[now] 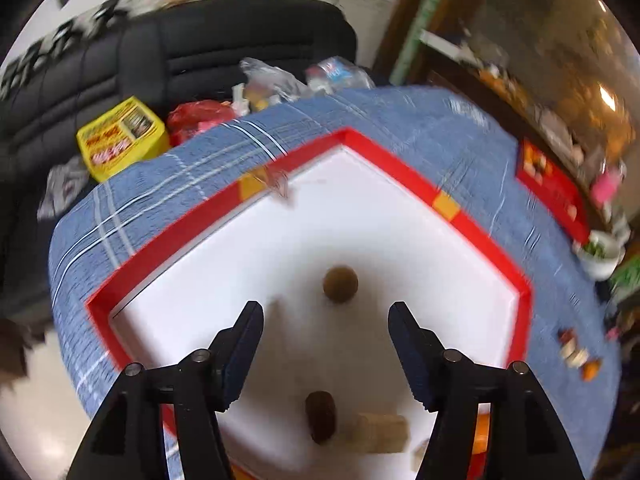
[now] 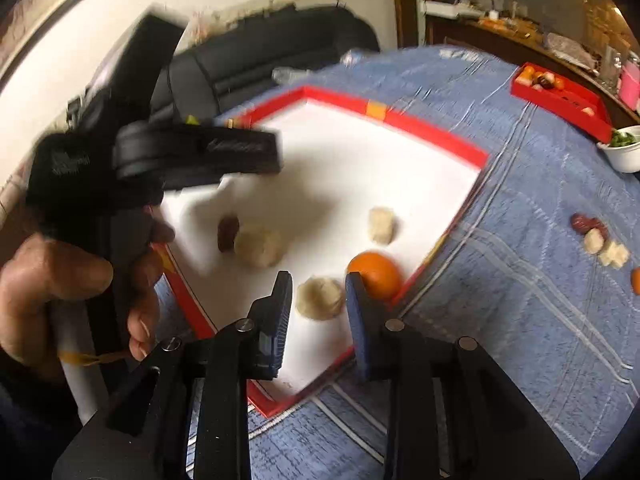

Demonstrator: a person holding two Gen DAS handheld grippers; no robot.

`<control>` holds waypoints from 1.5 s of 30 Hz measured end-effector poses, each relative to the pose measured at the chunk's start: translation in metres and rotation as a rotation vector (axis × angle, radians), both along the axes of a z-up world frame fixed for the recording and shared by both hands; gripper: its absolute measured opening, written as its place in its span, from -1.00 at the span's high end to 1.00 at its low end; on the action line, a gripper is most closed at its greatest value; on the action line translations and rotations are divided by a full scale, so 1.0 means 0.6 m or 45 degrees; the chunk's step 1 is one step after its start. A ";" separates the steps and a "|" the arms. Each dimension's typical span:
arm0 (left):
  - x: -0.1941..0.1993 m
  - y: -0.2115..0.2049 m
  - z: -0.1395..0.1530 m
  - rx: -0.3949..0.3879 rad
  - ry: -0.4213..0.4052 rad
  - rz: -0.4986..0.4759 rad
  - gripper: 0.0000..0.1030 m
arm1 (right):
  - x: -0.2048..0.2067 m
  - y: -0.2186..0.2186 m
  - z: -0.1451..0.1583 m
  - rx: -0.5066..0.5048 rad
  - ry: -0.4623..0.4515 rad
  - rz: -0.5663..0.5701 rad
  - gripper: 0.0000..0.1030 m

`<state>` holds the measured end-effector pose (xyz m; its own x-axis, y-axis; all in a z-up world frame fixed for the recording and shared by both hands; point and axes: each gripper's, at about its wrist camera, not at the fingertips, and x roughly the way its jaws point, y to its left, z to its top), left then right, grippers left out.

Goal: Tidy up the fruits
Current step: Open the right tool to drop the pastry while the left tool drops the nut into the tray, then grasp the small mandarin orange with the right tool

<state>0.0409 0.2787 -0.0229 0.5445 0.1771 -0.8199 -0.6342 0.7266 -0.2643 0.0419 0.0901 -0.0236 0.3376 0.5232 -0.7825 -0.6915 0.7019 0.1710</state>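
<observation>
Left gripper (image 1: pixel 326 316) wide open over the white tray (image 1: pixel 280 240), holding nothing; brown fruit (image 1: pixel 340 284) lies just ahead.

Right gripper (image 2: pixel 316 300) open, fingers either side of a pale lump (image 2: pixel 320 296); contact not discernible. Orange (image 2: pixel 374 274) sits beside the right finger.

Judgement: centre on the lump, close gently, keep clear of the orange. Loose fruits (image 2: pixel 596 236) wait on the cloth (image 2: pixel 520 300).

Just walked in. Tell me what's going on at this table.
A person holds a claw tool in each hand over a red-rimmed white tray on a blue cloth, sorting fruit. The right claw is open around a pale lump beside an orange, not yet gripping it. The left claw is open and empty above a round brown fruit. More pieces lie loose on the cloth.
</observation>
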 end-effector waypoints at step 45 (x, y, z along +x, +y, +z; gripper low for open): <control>0.162 -0.483 -0.034 0.255 -0.117 -0.832 -0.41 | 0.206 -0.457 -0.011 0.014 0.001 -0.770 0.43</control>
<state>0.1382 -0.0111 -0.0436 0.6569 -0.0679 -0.7509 -0.0308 0.9927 -0.1167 0.1657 -0.1838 -0.0300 0.5771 0.2472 -0.7784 -0.1705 0.9686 0.1811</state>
